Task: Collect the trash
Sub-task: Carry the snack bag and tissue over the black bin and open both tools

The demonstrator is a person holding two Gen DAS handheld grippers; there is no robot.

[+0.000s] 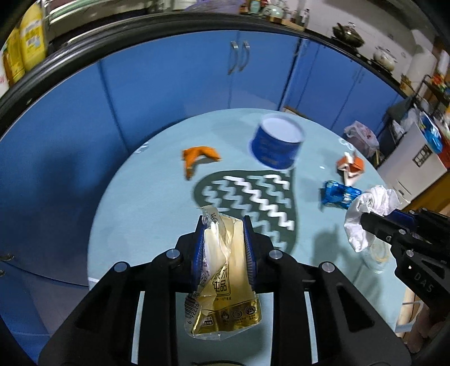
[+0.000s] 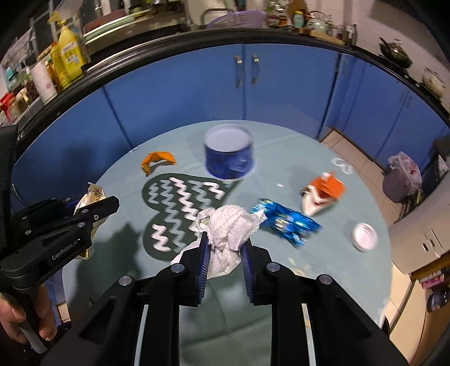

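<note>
A home kitchen. Beyond the tongs, at the far side of the round table (image 2: 337, 281), runs a curved row of blue cabinet doors (image 2: 180, 101) w/ metal handles (image 2: 238, 65) under a dark countertop edge (image 2: 157, 42). On the counter, far left of the tongs: yellow oil bottles (image 2: 69, 55), jars, a paper cup. Far ahead: a purple basket (image 2: 236, 17), a kettle (image 2: 316, 24). Far right: a wok w/ lid (image 2: 395, 50) and a pot (image 2: 433, 80), so prob. a stove there, though it is not clearly seen. Right of the table: tiled floor (image 2: 351, 152) and a bin w/ plastic bag (image 2: 403, 174). The table has a light teal top w/ a dark zigzag mat (image 2: 180, 202) just ahead of the tongs.
</note>
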